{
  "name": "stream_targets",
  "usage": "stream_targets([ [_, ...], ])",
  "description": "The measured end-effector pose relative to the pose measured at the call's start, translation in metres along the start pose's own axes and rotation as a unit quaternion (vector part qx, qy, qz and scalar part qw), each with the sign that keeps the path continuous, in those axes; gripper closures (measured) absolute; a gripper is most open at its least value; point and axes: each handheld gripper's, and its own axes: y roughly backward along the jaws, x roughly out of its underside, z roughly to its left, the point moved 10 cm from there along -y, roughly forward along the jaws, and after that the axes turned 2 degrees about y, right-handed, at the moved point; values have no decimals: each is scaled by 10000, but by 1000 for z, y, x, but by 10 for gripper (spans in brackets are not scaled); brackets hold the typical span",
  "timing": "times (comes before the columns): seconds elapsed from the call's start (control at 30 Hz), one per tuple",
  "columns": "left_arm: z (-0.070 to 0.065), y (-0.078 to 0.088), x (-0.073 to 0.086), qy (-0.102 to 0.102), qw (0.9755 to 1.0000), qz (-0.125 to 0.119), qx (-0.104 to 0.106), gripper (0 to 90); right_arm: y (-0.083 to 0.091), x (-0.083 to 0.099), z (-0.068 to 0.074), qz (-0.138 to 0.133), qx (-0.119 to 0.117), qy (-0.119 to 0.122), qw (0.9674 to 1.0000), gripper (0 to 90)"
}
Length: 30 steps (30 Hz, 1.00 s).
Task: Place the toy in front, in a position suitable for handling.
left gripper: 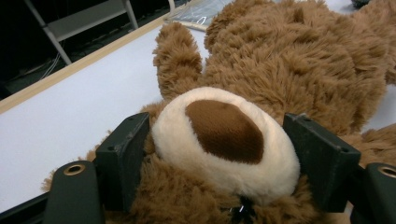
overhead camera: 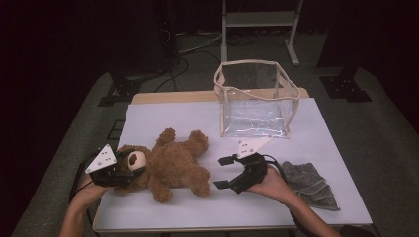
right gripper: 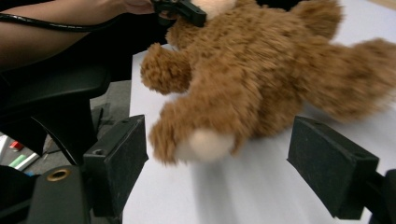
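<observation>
Where jaws flank its cream muzzle, shaggy brown teddy bear (overhead camera: 168, 165) on its back.

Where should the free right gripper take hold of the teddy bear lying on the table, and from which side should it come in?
Probably the near leg. The teddy bear lies flat with its head between the left gripper's fingers, and this slim, soft limb sticks out towards the right gripper. Come in level from the bear's foot end, open fingers either side of the leg; the broad belly looks too wide.

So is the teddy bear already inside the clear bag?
No. In the high view the teddy bear lies on the white table, in front of the clear bag, which stands apart from it.
</observation>
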Motion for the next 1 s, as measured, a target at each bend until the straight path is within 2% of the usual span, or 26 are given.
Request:
stream_targets([
  [0.13,-2,1,1,-14,10000,-40,-9,275,-27,0,2,171,-110,-8,9998,178],
  [0.27,-1,2,2,-8,10000,-81,-40,285,-50,3,0,323,-96,-65,9994,178],
  [0.47,2,-1,2,67,9998,-154,-107,295,-71,10,1,519,-129,-51,9986,230],
  [0.57,4,-2,2,113,9997,-177,-104,299,-75,11,0,587,-65,-1,9983,313],
  [0.7,4,-3,1,-12,9997,-125,-185,309,-75,13,-2,662,-17,51,9978,440],
  [0.8,3,-2,0,-11,9997,-76,-232,335,-76,16,-4,667,-58,-47,9977,533],
  [1.0,2,0,-3,-60,9995,-30,-294,354,-75,16,-6,633,-24,-78,9980,600],
])
